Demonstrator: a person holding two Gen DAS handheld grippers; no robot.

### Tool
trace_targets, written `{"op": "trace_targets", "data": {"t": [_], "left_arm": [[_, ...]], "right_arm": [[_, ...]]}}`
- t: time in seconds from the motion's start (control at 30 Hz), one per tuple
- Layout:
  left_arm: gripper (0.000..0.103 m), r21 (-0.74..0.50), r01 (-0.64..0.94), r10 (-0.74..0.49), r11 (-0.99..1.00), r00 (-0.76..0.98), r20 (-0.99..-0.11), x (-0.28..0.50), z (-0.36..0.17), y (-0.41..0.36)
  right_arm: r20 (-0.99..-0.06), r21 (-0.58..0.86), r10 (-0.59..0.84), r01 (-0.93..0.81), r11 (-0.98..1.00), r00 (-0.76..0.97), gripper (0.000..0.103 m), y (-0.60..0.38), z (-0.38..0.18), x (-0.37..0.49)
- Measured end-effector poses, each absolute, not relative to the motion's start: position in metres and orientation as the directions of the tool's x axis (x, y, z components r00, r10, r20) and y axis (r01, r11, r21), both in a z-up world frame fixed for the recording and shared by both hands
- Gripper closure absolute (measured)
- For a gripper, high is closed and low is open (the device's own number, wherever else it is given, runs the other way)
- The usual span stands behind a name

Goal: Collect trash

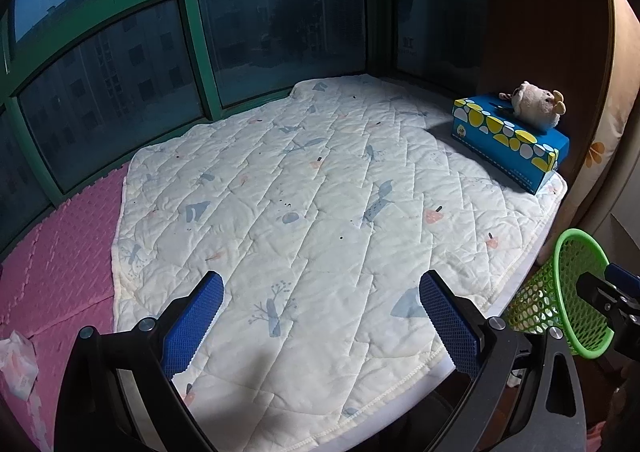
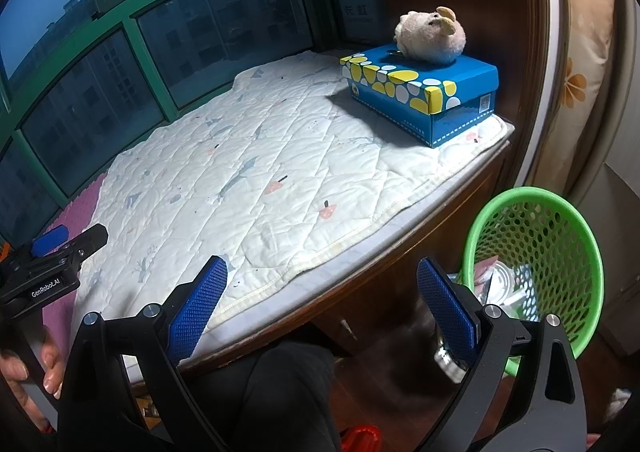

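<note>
One green mesh basket (image 2: 536, 268) hung off the platform's front edge, tilted, mouth toward the right wrist camera. Contents: crumpled wrappers and pale scraps (image 2: 496, 284) at the bottom; items too jumbled to name singly. One further piece of trash: a crumpled white wrapper (image 1: 18, 364) with faint pink print, lying on the pink foam mat (image 1: 68, 252) at the far left, well apart from the basket. Left gripper (image 1: 320, 316): jaws spread wide, empty, above the quilt (image 1: 300, 192). Right gripper (image 2: 320, 308): jaws spread wide, empty, over the platform's edge, just beside the basket. Quilt: white, printed, covering most of the platform beside the mat. One blue box (image 2: 424, 92) with yellow and white spots stood at the quilt's far right corner; one plush toy (image 2: 430, 38) lay on its lid. Green-framed windows (image 1: 192, 52) behind.
</note>
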State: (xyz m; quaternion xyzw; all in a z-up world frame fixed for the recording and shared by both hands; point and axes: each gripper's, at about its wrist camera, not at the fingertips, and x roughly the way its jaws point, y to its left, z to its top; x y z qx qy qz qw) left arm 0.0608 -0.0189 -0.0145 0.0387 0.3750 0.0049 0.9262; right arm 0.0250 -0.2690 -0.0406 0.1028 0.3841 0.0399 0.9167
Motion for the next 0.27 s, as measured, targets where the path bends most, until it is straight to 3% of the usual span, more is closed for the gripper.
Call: {"op": "trace_targets", "data": {"t": [0.27], "left_arm": [[0.008,0.077,0.012,0.046,0.997,0.715,-0.697,0.0611,-0.0156,-0.0192]], "right_arm": [[-0.691,0.225,0.153,0.008,0.974,0.707,0.008,-0.2691,-0.0419,0.0238]]}}
